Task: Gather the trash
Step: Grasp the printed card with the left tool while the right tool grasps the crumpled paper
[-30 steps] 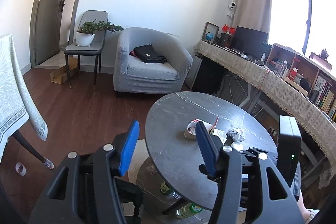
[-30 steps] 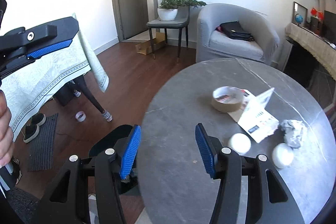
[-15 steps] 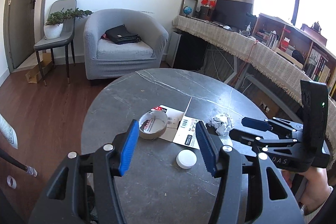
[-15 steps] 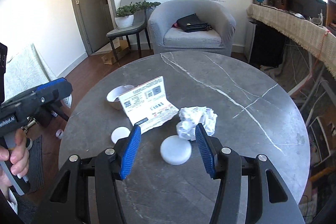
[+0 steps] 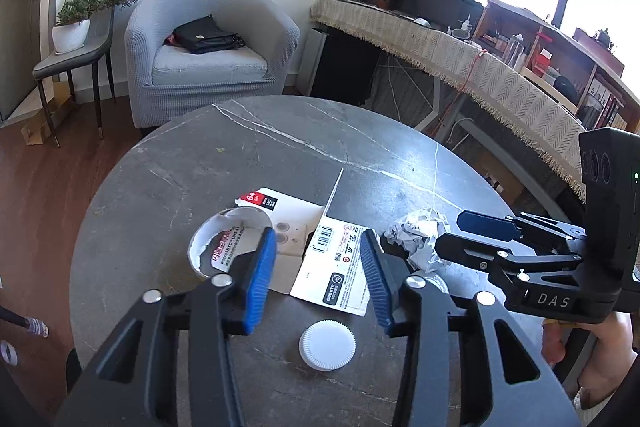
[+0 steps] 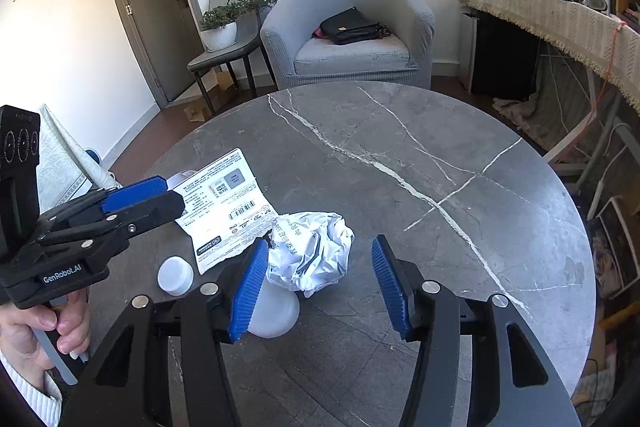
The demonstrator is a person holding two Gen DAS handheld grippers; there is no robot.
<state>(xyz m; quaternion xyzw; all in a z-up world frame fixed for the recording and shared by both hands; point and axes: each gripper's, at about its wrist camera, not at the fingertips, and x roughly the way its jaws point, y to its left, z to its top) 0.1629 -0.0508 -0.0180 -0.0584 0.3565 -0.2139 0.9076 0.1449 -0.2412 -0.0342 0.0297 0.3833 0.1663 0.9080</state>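
Trash lies on a round grey marble table (image 5: 280,147) (image 6: 420,147). A torn paper cup (image 5: 224,241), a flat printed card package (image 5: 340,267) (image 6: 224,211), a crumpled paper ball (image 5: 418,233) (image 6: 312,251) and two white lids (image 5: 327,345) (image 6: 175,274) (image 6: 276,311) are there. My left gripper (image 5: 318,275) is open, low over the card package, the lid just below it. My right gripper (image 6: 320,283) is open, its jaws either side of the crumpled paper ball.
A grey armchair (image 5: 208,55) with a black bag (image 5: 206,35) stands behind the table. A chair with a potted plant (image 5: 76,27) is at the left. A long cloth-covered desk (image 5: 460,55) runs along the right.
Both grippers have moved forward and lower over the table. The right gripper now straddles the crumpled paper ball; the left one hangs over the card package.
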